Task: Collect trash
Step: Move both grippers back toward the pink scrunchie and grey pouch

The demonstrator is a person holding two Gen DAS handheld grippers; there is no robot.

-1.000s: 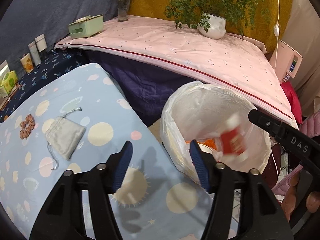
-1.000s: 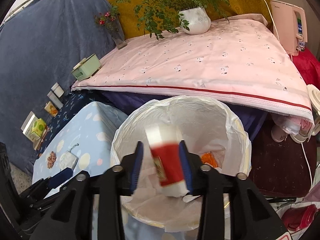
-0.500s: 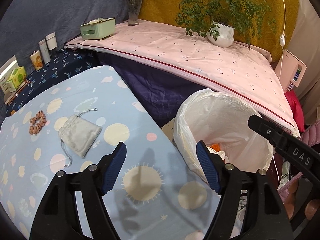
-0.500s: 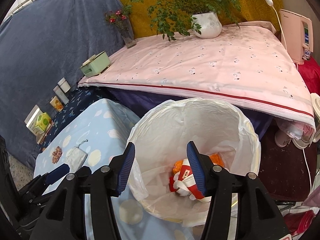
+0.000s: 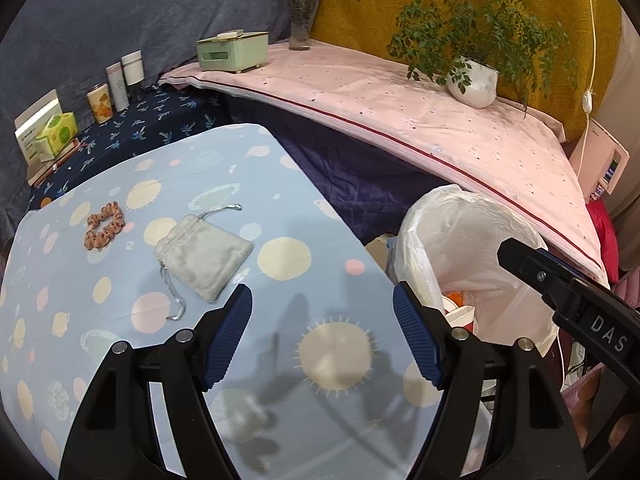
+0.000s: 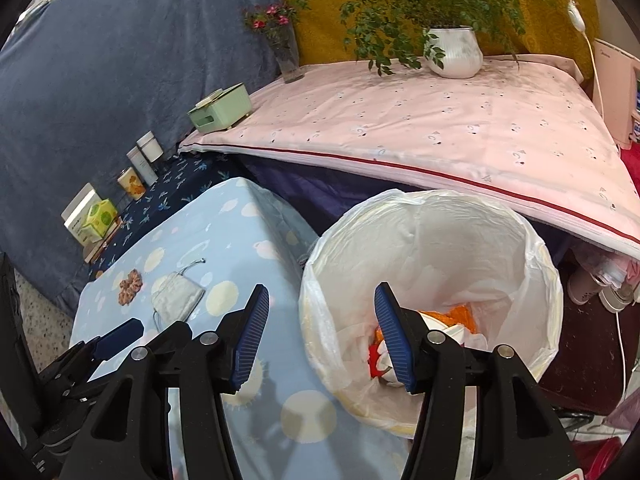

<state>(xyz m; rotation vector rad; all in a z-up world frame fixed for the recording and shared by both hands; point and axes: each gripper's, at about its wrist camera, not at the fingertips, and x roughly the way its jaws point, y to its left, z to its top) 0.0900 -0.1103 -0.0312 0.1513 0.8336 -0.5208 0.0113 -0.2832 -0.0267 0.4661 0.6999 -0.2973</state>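
A bin lined with a white bag stands beside the table with the pale blue spotted cloth. Inside the bin lie a red and white cup and an orange scrap; the left wrist view shows only a corner of them. My right gripper is open and empty, straddling the bin's left rim. Over the table's front part, my left gripper is open with nothing between its fingers. A grey drawstring pouch and an orange scrunchie lie on the cloth ahead of it to the left.
Behind the bin runs a pink-covered surface with a potted plant, a green box and a flower vase. Bottles and boxes stand on dark blue cloth at the left. A white appliance sits far right.
The red and white cup left my right gripper and dropped into the bin. Both grippers' jaws widened and both views shifted left, from the bin toward the table.
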